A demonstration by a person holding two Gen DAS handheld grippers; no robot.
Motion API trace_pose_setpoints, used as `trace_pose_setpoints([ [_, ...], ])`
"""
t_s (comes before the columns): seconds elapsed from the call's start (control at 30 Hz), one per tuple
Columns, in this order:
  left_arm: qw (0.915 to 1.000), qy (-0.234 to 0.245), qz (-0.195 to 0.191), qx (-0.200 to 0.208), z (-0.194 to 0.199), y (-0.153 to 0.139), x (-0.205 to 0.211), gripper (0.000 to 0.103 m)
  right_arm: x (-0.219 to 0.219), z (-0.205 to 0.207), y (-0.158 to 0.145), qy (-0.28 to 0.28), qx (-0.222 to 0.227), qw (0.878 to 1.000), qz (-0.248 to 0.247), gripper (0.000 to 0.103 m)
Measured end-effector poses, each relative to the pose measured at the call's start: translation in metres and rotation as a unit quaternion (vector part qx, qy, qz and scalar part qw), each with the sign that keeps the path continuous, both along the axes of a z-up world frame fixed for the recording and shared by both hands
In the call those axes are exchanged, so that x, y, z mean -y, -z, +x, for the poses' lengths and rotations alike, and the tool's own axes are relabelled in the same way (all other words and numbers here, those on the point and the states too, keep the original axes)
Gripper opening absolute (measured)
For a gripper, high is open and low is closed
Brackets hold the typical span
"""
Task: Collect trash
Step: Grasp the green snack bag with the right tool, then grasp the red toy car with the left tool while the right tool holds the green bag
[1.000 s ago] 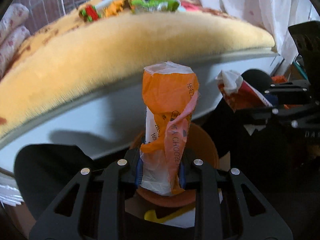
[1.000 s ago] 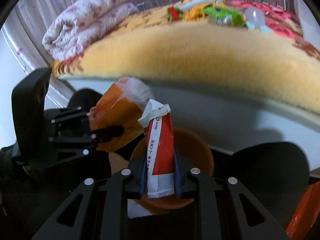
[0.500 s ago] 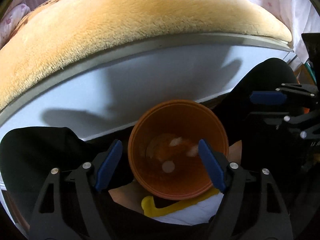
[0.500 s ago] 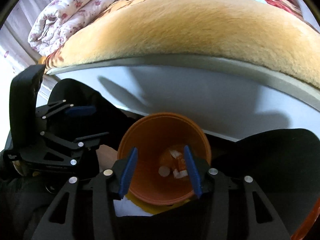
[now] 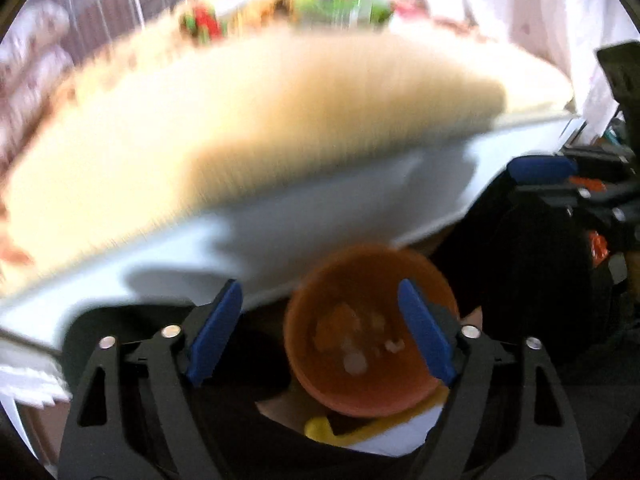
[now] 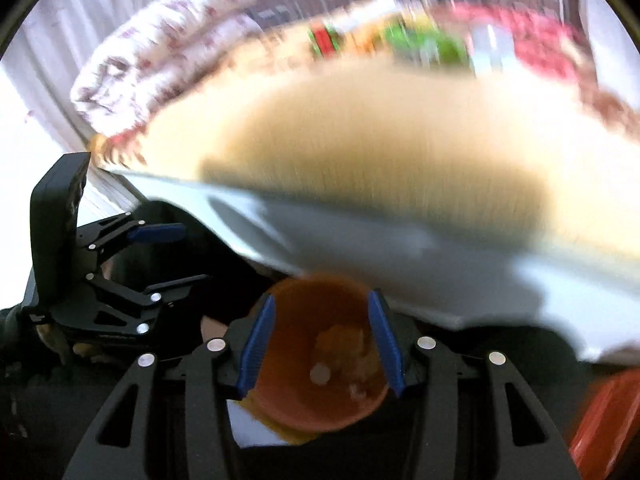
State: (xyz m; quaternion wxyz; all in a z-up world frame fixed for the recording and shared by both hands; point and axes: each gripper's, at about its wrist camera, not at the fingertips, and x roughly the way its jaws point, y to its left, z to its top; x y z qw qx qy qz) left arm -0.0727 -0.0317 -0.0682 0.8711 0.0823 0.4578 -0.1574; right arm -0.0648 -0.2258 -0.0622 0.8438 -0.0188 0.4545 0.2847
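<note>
An orange bin [image 5: 370, 332] stands on the floor below the bed edge, with wrappers lying inside it; it also shows in the right wrist view [image 6: 320, 360]. My left gripper [image 5: 320, 330] is open and empty above the bin. My right gripper [image 6: 320, 344] is open and empty, its blue pads either side of the bin mouth. Blurred coloured trash [image 5: 344, 8] lies far back on the bed, also in the right wrist view [image 6: 424, 44]. Each gripper shows in the other's view: the right one [image 5: 560, 184], the left one [image 6: 156, 256].
A yellow plush blanket [image 5: 260, 120] covers the bed, with a white bed frame [image 5: 320, 216] below. A folded floral quilt [image 6: 160, 48] lies at the bed's left end. The person's dark trousers [image 5: 540, 280] flank the bin. Both views are motion-blurred.
A second ago each gripper held a wrapper over the bin. Both opened and the wrappers dropped in. Since half a second ago both grippers have tilted up, so more of the bed shows.
</note>
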Motion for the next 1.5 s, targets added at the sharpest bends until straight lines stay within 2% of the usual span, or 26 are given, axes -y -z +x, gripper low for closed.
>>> trace_pose_setpoints([
  [0.07, 0.9991, 0.0, -0.002, 0.042, 0.002, -0.023, -0.005, 0.091, 0.001, 0.012, -0.024, -0.005, 0.037, 0.999, -0.004, 0.058],
  [0.17, 0.9957, -0.009, -0.01, 0.092, 0.015, -0.051, -0.009, 0.092, 0.003, 0.046, -0.053, -0.005, 0.076, 0.997, -0.006, 0.058],
  [0.3, 0.992, -0.043, -0.026, 0.116, 0.045, -0.067, -0.008, 0.092, -0.005, 0.108, -0.076, -0.009, 0.116, 0.993, -0.032, 0.059],
  [0.37, 0.9912, -0.056, -0.041, 0.113, 0.057, -0.068, -0.011, 0.092, -0.01, 0.146, -0.079, -0.019, 0.122, 0.991, -0.047, 0.066],
  [0.47, 0.9908, -0.065, -0.059, 0.103, 0.069, -0.065, -0.012, 0.092, -0.017, 0.196, -0.078, -0.032, 0.118, 0.99, -0.075, 0.068],
  [0.57, 0.9913, -0.071, -0.046, 0.101, 0.075, -0.061, -0.017, 0.092, -0.027, 0.234, -0.07, -0.044, 0.095, 0.99, -0.093, 0.068],
  [0.77, 0.9917, -0.085, -0.045, 0.085, 0.088, -0.055, -0.027, 0.092, -0.039, 0.286, -0.026, -0.066, 0.025, 0.99, -0.126, 0.068],
  [0.8, 0.9917, -0.088, -0.045, 0.081, 0.091, -0.054, -0.029, 0.092, -0.04, 0.29, -0.021, -0.066, 0.02, 0.99, -0.124, 0.064],
  [0.87, 0.9916, -0.093, -0.046, 0.078, 0.095, -0.052, -0.031, 0.092, -0.041, 0.294, -0.011, -0.072, 0.007, 0.992, -0.107, 0.051],
  [0.9, 0.9915, -0.095, -0.047, 0.076, 0.097, -0.051, -0.032, 0.092, -0.042, 0.294, -0.01, -0.074, 0.009, 0.992, -0.099, 0.039],
  [0.93, 0.9912, -0.098, -0.05, 0.074, 0.101, -0.051, -0.033, 0.092, -0.043, 0.291, -0.009, -0.075, 0.009, 0.993, -0.09, 0.038],
  [1.0, 0.9907, -0.103, -0.053, 0.072, 0.106, -0.051, -0.035, 0.092, -0.042, 0.282, -0.012, -0.063, 0.032, 0.994, -0.085, 0.029],
  [1.13, 0.9872, -0.122, -0.072, 0.072, 0.127, -0.057, -0.04, 0.092, -0.025, 0.254, -0.025, -0.023, 0.055, 0.998, -0.018, 0.028],
  [1.27, 0.9816, -0.155, -0.089, 0.065, 0.171, -0.064, -0.041, 0.092, 0.001, 0.216, -0.029, 0.033, 0.076, 0.996, 0.037, 0.028],
  [1.37, 0.977, -0.19, -0.074, 0.062, 0.213, -0.065, -0.039, 0.092, 0.016, 0.195, -0.03, 0.067, 0.093, 0.992, 0.057, 0.028],
  [1.5, 0.9678, -0.233, -0.083, 0.046, 0.256, -0.058, -0.041, 0.092, 0.03, 0.17, -0.033, 0.076, 0.115, 0.988, 0.076, 0.028],
])
